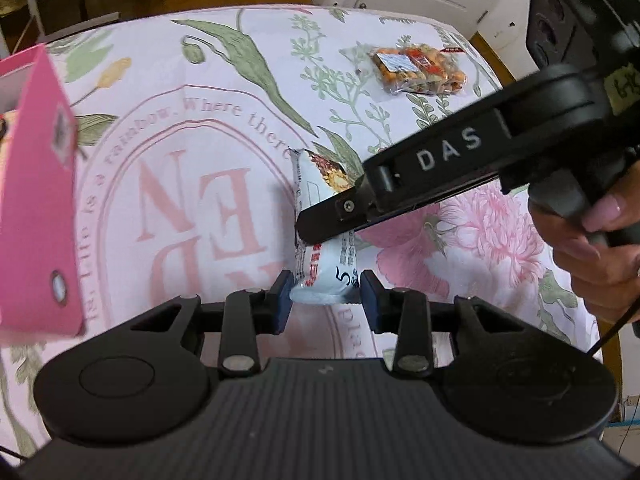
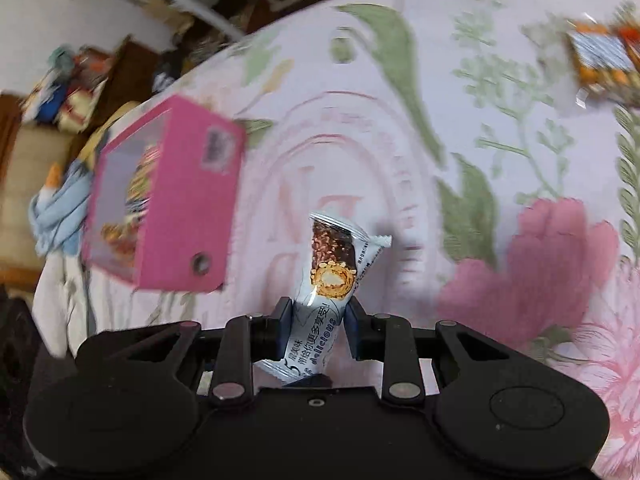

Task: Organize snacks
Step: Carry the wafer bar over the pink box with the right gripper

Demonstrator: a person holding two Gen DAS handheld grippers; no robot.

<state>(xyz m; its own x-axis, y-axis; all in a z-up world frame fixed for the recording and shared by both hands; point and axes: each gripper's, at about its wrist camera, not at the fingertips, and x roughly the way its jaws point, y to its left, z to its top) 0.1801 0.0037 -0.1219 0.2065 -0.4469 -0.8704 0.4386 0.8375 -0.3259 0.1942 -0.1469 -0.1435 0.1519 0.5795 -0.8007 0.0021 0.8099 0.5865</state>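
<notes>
Left gripper (image 1: 325, 294): pinching the near end of a white foil-wrapped snack bar (image 1: 320, 248) between its blue pads (image 1: 283, 300); the bar runs away from the camera, clear of the cloth.
Right gripper (image 2: 316, 320): pressed onto the same white foil-wrapped snack bar (image 2: 330, 276), which stands tilted between its blue pads (image 2: 352, 326); a chocolate-and-nut picture is printed on the upper part of the wrapper.
Both together: in the left wrist view the right gripper's black finger (image 1: 340, 210) crosses over the bar's middle, with a hand (image 1: 592, 248) on its handle at the right edge.
Surface (image 1: 224, 92): covered by a pale pink cloth with green leaves, pink flowers and large pink letters.
Pink cardboard box (image 2: 168, 196): open, at the left side of the surface, with snack wrappers showing inside.
Clear bag of orange and brown snacks (image 1: 418, 68): lying flat at the far right of the surface, well apart from the bar.
Right wrist view: blurred.
</notes>
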